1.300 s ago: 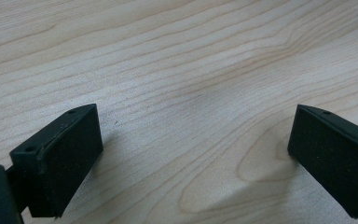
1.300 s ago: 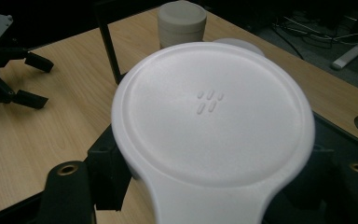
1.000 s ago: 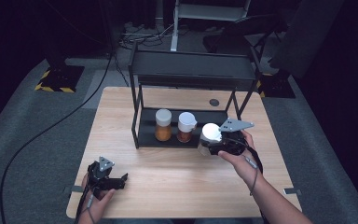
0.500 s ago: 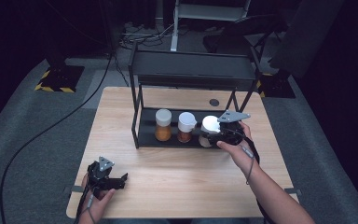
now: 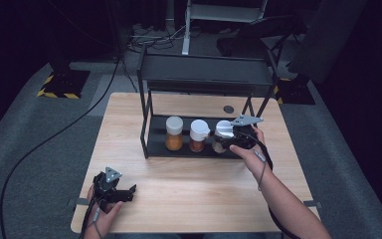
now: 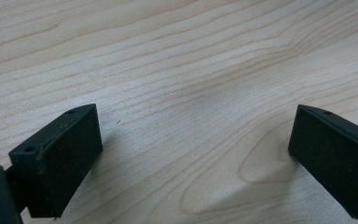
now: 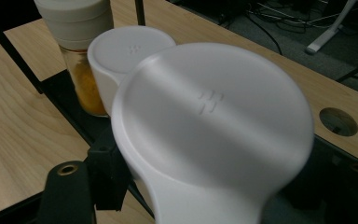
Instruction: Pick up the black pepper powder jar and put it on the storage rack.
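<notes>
Since the earlier frames, the white-lidded jar (image 5: 222,135) has been carried by the right gripper (image 5: 235,138) onto the rack's lower shelf (image 5: 155,147), at the right end of the row, upright and pinched. The left gripper (image 5: 122,193), spread and unladen, is rested near the bench's (image 5: 189,184) front-left corner, well apart.

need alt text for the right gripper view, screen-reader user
A white-lidded jar sits close up between the right gripper's black jaws, over the black rack's lower shelf. Behind it stand a second white-lidded jar and a cream-lidded jar with orange contents, on a light wooden table with a round hole.
</notes>
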The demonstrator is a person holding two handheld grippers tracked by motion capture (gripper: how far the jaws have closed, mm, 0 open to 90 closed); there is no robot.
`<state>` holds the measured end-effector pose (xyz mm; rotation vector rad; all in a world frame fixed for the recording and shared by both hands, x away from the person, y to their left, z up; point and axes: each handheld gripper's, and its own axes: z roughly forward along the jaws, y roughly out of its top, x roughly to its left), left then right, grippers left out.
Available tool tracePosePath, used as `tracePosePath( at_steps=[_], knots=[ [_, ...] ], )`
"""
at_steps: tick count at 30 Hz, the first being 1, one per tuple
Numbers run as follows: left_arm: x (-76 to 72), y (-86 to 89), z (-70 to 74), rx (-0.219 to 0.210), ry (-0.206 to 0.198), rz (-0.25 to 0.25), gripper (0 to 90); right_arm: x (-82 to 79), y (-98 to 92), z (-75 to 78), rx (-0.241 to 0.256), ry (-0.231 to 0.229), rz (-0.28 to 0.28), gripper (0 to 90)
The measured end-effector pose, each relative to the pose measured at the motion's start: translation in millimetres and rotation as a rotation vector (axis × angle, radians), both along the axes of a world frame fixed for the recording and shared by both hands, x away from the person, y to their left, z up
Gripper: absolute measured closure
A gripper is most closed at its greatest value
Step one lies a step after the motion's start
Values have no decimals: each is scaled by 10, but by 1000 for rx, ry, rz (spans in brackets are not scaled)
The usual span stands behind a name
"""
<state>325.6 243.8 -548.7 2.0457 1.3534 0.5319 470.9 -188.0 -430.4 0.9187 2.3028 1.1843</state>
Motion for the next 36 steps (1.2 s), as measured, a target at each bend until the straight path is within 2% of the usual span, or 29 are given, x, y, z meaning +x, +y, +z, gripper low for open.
tracePosePath(
  at_steps=[8, 24, 36],
  knots=[
    [0, 0, 0, 0, 0, 0, 23, 101, -18, -112, -7, 5, -10, 305],
    [0, 0, 0, 0, 0, 1, 23, 196, -55, -293, -3, 35, -26, 305],
    [0, -1, 0, 0, 0, 1, 23, 219, -85, -325, 18, 49, -31, 303]
  ],
)
